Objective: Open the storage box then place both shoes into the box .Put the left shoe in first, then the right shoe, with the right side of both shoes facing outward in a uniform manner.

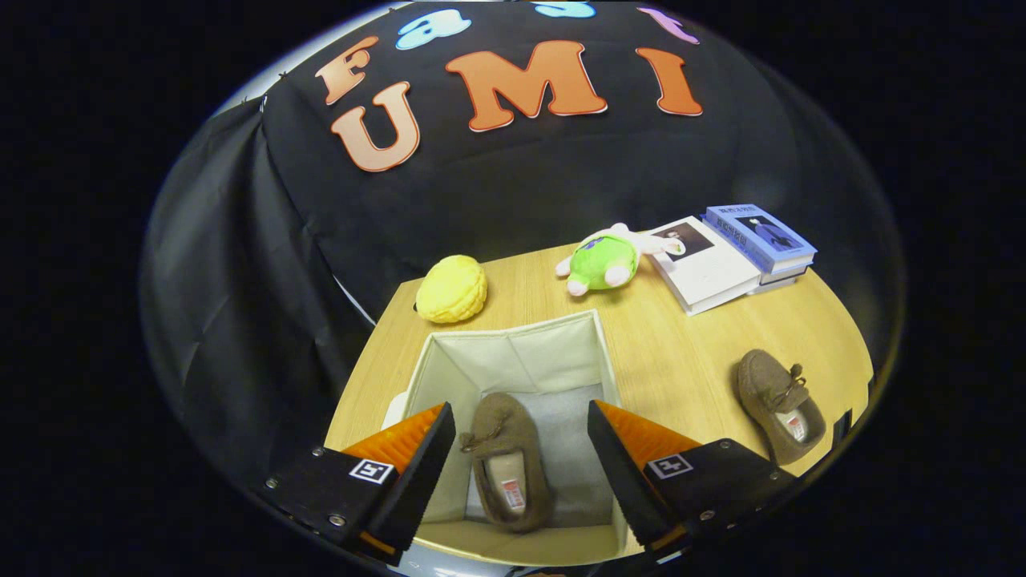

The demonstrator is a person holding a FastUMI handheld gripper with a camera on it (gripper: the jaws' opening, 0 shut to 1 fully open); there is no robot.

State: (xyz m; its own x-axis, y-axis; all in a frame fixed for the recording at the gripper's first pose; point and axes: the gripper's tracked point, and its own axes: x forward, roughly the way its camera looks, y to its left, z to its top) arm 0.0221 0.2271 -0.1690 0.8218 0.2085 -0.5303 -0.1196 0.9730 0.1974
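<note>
Storage box (513,353): cream fabric, open, nr surface (681,344) front edge. Brown shoe (506,461) w/ bow lies inside; second shoe (781,405) at right edge. Gripper (519,449) jaws released, spread over box.

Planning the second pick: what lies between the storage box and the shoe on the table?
Only bare table between box and shoe, per the gripper view.

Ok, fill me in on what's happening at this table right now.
A person's hand-held gripper hovers open above an open cream fabric storage box on the wooden table. One brown suede slipper already lies inside the box, between the spread fingers, which touch nothing. The second brown slipper waits on the table beside the box. Beyond the box sit a yellow plush toy, a green plush toy and stacked books.
</note>
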